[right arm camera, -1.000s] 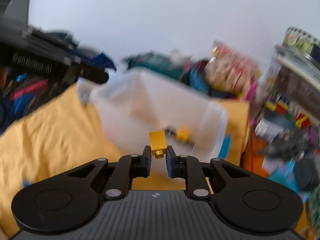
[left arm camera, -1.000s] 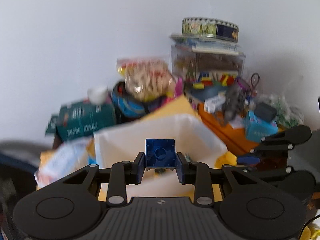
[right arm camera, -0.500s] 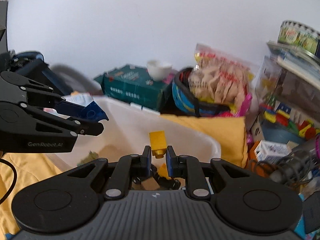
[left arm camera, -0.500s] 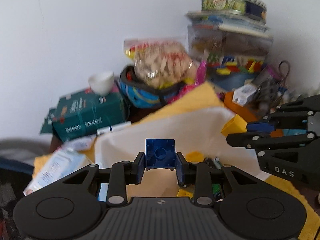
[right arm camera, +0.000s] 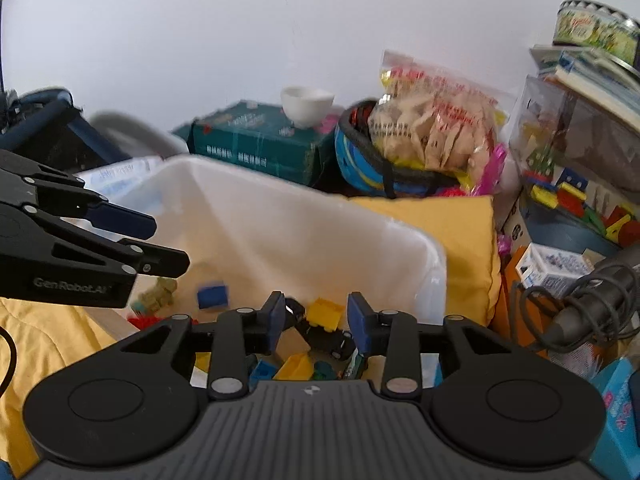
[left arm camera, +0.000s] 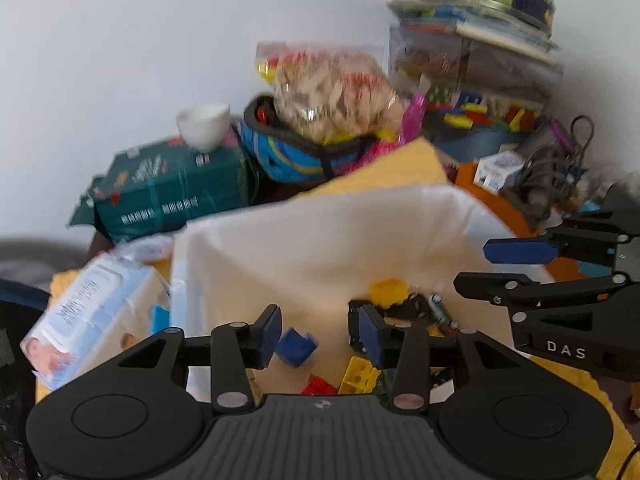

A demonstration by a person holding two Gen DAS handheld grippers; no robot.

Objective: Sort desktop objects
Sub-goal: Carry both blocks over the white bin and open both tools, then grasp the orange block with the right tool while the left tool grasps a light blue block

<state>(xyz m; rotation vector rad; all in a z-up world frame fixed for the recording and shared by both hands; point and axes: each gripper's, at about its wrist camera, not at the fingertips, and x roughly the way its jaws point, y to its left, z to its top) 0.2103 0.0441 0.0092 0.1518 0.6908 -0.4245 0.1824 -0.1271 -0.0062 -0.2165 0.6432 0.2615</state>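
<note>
Hovering over the white bin (left arm camera: 320, 232), both claws spread wide and gripping nothing. Left claw (left arm camera: 318, 334) above the blue block (left arm camera: 296, 346), just below and slightly left of its open gap, lying among the bricks inside. Right claw (right arm camera: 316, 322) poised over the yellow block (right arm camera: 325, 314), straight ahead between its fingers, likewise in the bin. Nearer to blue: the left; nearer to yellow: the right.

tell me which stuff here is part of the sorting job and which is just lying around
Part of the job:
white bin
blue block inside it
yellow block inside it
left gripper, open
right gripper, open

Just lying about:
white bowl on the green box
snack bag
round tin
</note>
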